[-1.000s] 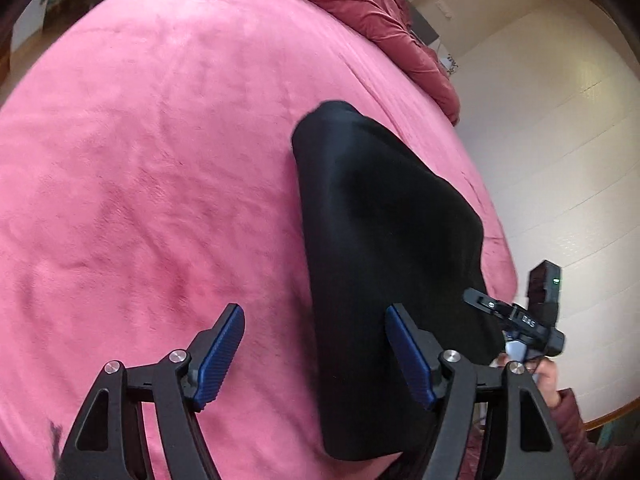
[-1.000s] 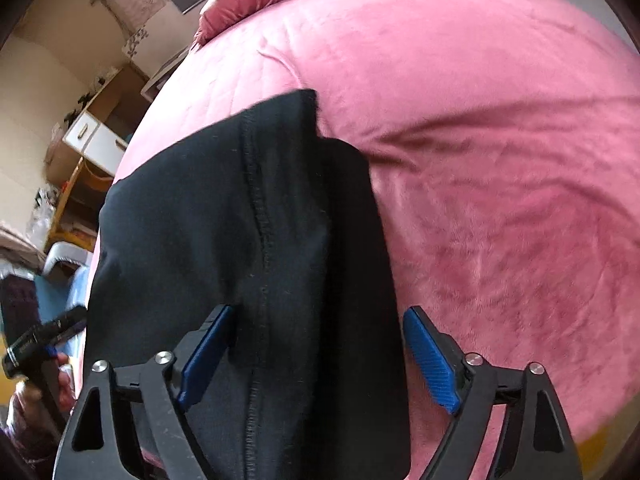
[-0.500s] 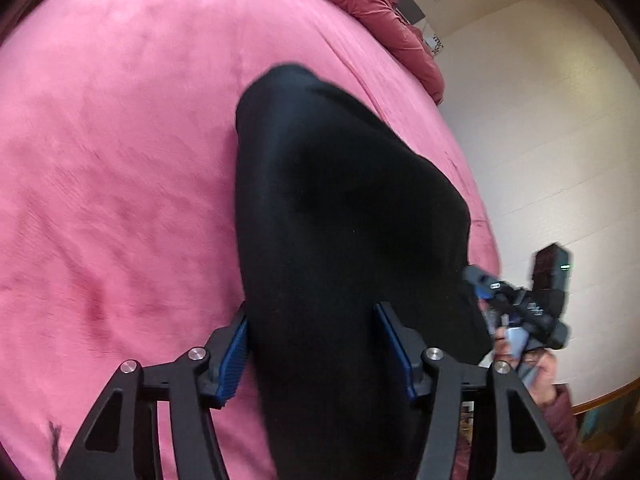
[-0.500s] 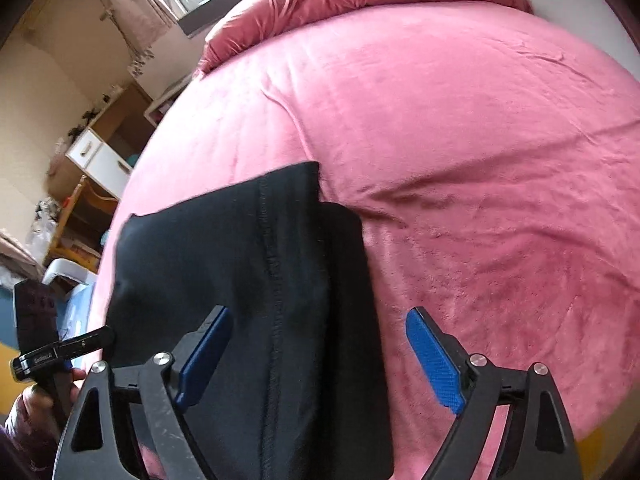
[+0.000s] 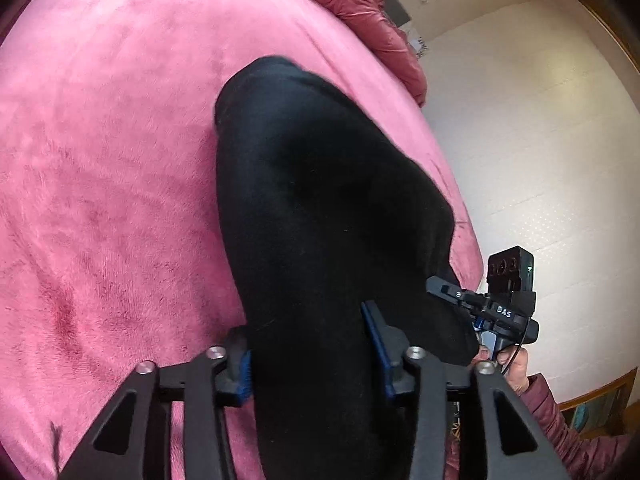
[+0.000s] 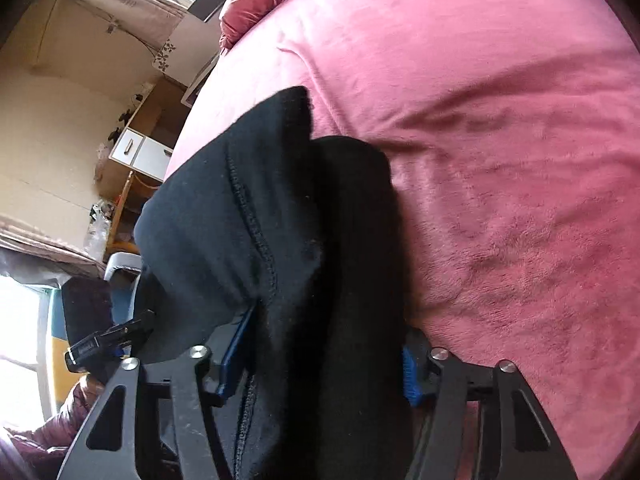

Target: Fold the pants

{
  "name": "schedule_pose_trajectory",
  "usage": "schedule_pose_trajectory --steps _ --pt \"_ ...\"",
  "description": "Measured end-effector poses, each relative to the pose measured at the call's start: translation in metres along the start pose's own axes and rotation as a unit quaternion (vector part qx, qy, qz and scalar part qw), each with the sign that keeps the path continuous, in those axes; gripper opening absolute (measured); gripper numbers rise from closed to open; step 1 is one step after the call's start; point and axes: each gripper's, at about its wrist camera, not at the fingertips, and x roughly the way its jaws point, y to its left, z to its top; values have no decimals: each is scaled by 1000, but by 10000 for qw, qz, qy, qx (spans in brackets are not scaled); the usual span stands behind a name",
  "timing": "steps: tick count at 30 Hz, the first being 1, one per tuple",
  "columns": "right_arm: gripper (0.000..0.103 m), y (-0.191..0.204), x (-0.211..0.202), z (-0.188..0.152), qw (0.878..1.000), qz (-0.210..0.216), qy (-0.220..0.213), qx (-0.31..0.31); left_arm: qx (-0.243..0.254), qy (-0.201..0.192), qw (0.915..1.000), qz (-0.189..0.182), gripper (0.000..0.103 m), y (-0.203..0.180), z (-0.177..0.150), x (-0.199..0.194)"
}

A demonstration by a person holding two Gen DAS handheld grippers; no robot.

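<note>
Folded black pants [image 5: 320, 200] lie on a pink bed [image 5: 100, 160] near its edge. My left gripper [image 5: 310, 356] straddles the near end of the pants. Its jaws are closing, and both blue pads press into cloth that fills the gap. In the right wrist view the pants [image 6: 260, 200] show a stitched seam and bunch upward. My right gripper [image 6: 322, 360] is also closing, with a pad against each side of the bunched cloth. Each gripper appears in the other's view: the right gripper [image 5: 480, 308] and the left gripper [image 6: 108, 340].
A rolled pink quilt [image 5: 360, 4] lies at the head of the bed [image 6: 500, 160]. A white wall [image 5: 540, 140] stands past the bed's edge. A wooden shelf unit with white drawers [image 6: 140, 152] is beside the bed. A person's padded sleeve [image 5: 560, 420] is at the lower right.
Both grippers went from wide open to narrowed onto the pants. The left one slid over from the bare blanket onto the cloth. The cloth has bunched up between the right pads.
</note>
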Motion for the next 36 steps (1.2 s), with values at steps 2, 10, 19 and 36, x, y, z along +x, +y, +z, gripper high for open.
schedule_pose_trajectory --steps 2,10,19,36 --pt "50 5 -2 0 10000 -12 -16 10 190 -34 9998 -32 40 -8 1 -6" --pt "44 55 -11 6 9988 30 -188 -461 645 -414 9967 275 39 -21 9 -41" --pt "43 116 11 42 9946 436 -410 -844 1070 -1083 9828 1045 39 -29 41 -86" --pt "43 178 69 133 9896 463 -354 -1319 1380 -1576 9587 1923 40 -17 124 -93"
